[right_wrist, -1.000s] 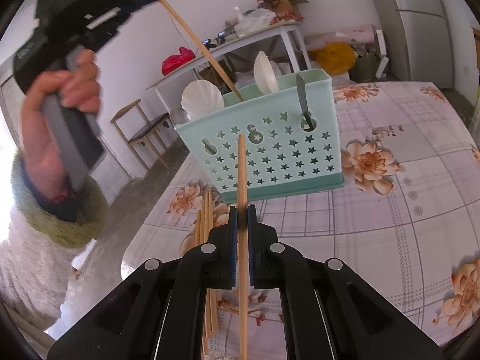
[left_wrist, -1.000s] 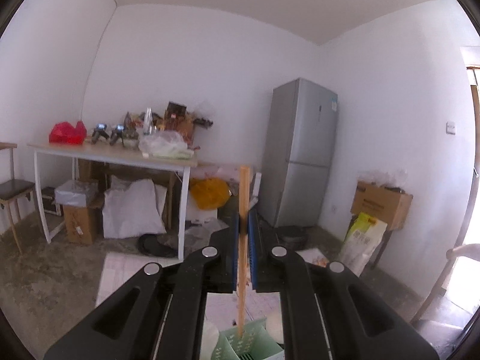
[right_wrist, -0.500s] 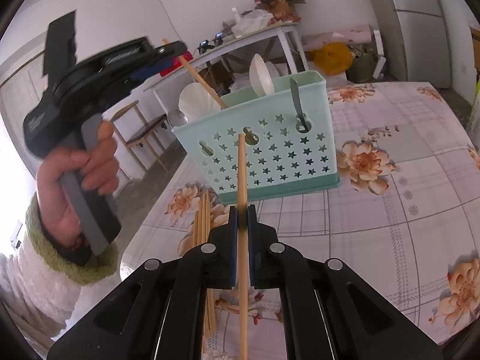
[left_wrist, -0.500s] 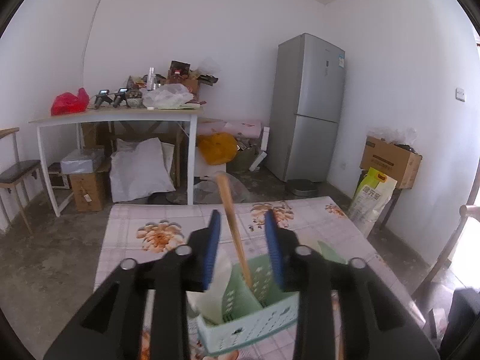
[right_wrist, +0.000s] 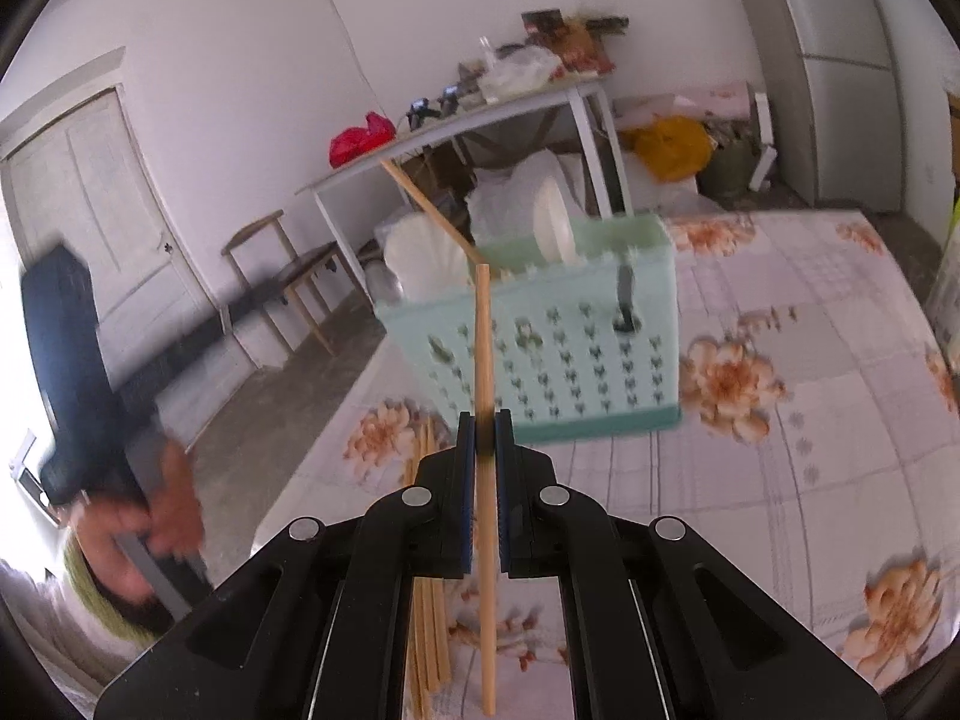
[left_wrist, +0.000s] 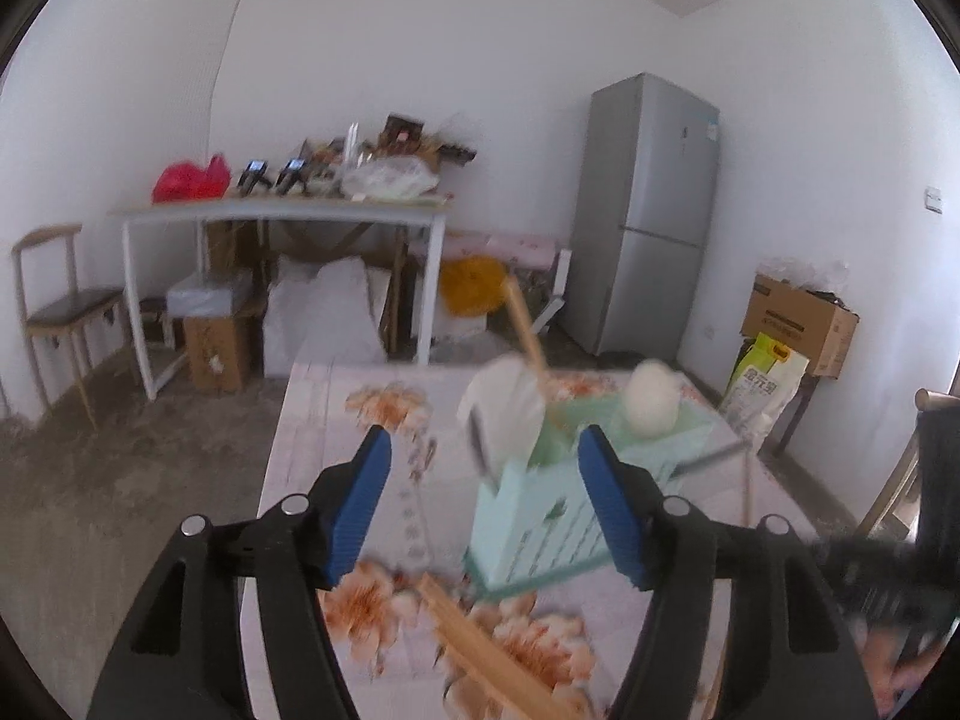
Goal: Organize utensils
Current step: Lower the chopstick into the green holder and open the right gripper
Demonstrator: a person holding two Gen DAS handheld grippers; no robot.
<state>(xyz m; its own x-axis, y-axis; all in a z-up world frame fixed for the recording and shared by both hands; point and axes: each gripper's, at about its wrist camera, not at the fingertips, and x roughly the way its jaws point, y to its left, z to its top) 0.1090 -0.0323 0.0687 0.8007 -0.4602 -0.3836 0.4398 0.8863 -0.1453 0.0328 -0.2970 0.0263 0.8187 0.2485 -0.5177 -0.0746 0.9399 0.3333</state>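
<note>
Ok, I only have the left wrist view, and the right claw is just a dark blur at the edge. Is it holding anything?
Observer: Yes. The right claw is shut on a single chopstick, held upright in front of the basket.
Operator: How much of it sticks out of the claw?
Observer: A lot on both sides. Its top end shows about level with the basket's rim, and its lower end hangs well below the pads.
Operator: There's a grey streak on the basket's right side that I can't make out.
Observer: That is a dark metal handle standing in the right-hand compartment. Its lower part shows through a hole in the star-punched front wall.
</note>
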